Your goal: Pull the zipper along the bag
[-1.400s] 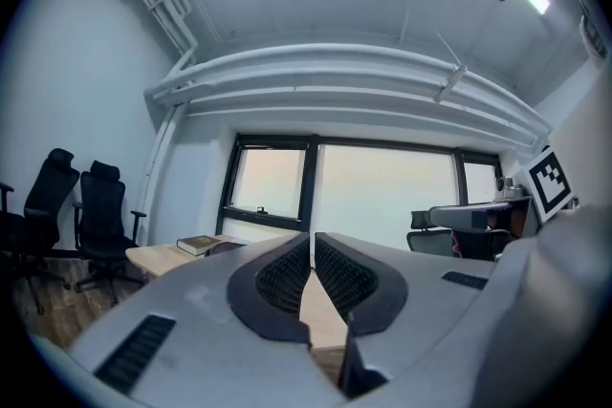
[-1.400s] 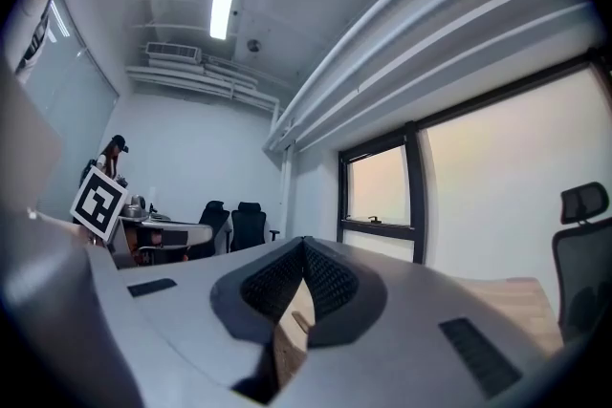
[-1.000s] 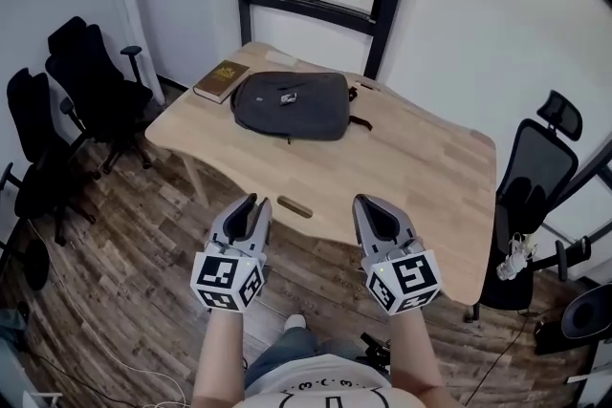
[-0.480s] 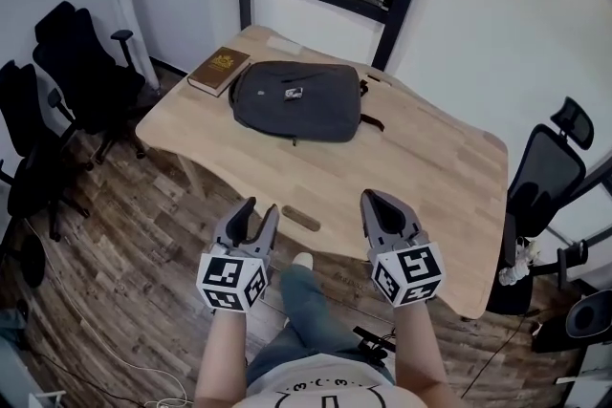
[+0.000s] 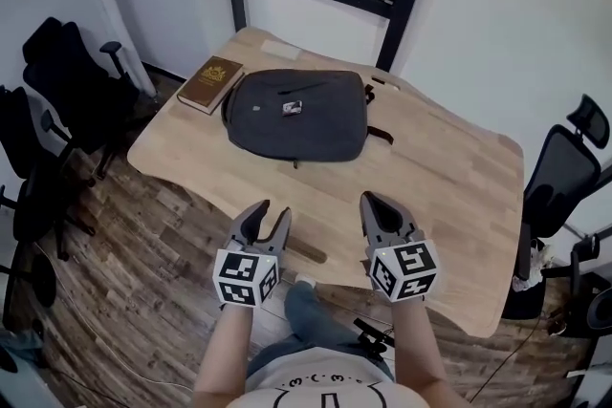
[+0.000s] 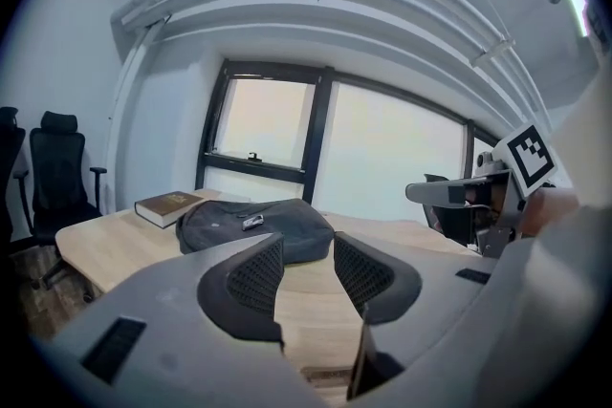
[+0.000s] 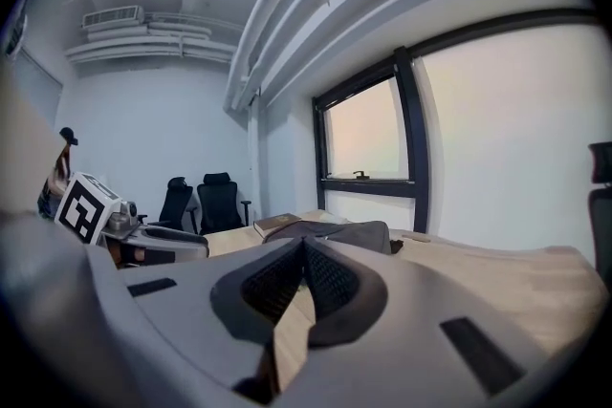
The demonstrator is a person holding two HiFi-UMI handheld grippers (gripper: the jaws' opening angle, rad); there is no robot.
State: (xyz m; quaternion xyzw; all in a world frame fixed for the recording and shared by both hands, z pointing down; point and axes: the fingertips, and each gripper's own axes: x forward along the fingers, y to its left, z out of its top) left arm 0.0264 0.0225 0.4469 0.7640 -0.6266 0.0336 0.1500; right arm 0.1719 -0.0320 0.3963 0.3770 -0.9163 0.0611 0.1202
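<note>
Approach stage: the bag [image 5: 298, 115] lies flat on the far part of the counter [image 5: 430, 177], just beside a book [image 5: 210, 83], and is untouched. Both grippers hang over the counter's near edge, well apart from it. The left gripper [image 5: 267, 212] has just been opening; its jaws stand partly apart, with nothing between them. The right gripper [image 5: 380, 204] is closed tight and empty. Judged next: reach forward and locate the zipper pull, which is too small to make out here.

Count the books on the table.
1. The book lies at the far left corner of the table, beside the bag. Another could be hidden under the bag.
</note>
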